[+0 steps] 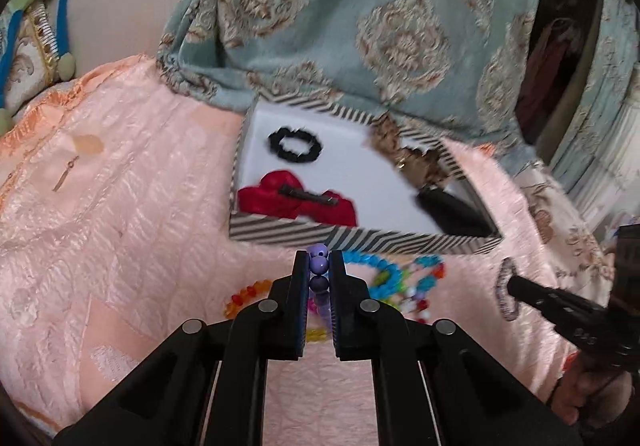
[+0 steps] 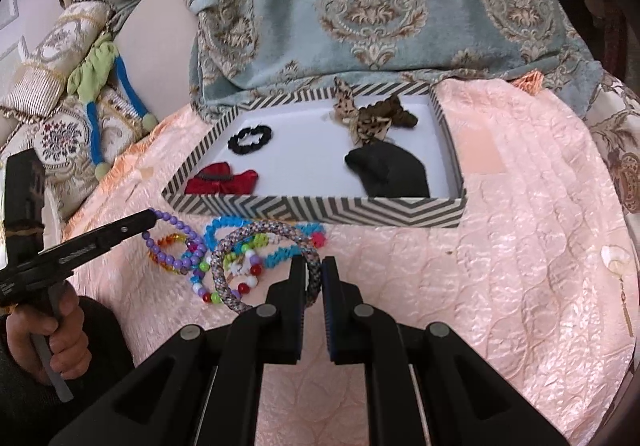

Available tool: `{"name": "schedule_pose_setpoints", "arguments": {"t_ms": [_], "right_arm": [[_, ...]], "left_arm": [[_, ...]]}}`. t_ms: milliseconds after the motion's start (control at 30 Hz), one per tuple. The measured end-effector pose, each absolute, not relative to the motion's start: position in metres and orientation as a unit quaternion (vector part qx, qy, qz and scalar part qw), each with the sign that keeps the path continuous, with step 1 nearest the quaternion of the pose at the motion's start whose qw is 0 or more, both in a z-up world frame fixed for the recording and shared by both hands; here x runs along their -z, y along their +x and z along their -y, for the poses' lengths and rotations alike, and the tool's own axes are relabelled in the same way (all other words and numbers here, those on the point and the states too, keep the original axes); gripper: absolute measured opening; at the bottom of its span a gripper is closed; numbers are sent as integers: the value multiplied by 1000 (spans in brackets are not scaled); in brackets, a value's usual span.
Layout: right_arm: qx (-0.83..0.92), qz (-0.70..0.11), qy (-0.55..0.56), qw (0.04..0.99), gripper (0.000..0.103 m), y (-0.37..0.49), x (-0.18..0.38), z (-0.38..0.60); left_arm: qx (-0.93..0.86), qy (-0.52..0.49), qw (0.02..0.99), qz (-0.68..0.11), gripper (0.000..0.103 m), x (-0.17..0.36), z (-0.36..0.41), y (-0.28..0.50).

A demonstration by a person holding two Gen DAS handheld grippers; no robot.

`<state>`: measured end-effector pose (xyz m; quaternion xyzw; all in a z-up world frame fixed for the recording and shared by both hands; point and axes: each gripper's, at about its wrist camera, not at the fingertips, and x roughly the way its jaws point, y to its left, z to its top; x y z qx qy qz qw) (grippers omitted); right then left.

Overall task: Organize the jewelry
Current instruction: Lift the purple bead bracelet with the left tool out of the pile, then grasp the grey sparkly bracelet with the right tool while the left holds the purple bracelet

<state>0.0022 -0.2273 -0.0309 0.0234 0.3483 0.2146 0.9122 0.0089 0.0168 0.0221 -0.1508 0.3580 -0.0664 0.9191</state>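
My left gripper (image 1: 319, 260) is shut on a purple bead bracelet (image 1: 319, 266), lifted just in front of the striped tray (image 1: 360, 238); it also shows in the right wrist view (image 2: 152, 220) holding the purple bracelet (image 2: 176, 242). My right gripper (image 2: 314, 266) is shut on a grey braided bangle (image 2: 240, 246), which also shows in the left wrist view (image 1: 505, 292). Blue (image 2: 228, 224), orange (image 2: 166, 246) and mixed-colour bead bracelets (image 2: 240, 270) lie in a pile on the pink bedspread in front of the tray.
The striped tray (image 2: 320, 208) holds a black scrunchie (image 2: 250, 140), a red bow clip (image 2: 222, 180), a leopard-print bow (image 2: 368, 122) and a black cloth piece (image 2: 388, 170). A blue patterned cushion (image 2: 360, 6) stands behind it. An earring (image 1: 64, 176) lies on the spread at left.
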Motion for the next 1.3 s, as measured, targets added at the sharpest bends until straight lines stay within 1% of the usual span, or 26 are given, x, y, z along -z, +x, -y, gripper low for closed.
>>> {"name": "schedule_pose_setpoints", "arguments": {"t_ms": [400,700,867,1000,1300], "right_arm": [[-214,-362,15,907,8,9,36,220],[-220,-346,15,912,8,1,23,216],[-210,-346,28,914,8,2,24,218],[-205,-343,15,917,8,3,24,211],[-202,-331,-2,922,8,-1,24,208]], "left_arm": [[53,-113,922,-366,0,-22,-6,7],[46,-66,929,-362,0,-62,14,-12],[31,-55,925,-375,0,-60,16,-7],[16,-67,922,-381,0,-57,12,0],[-18,-58,919,-391,0,-45,13,2]]}}
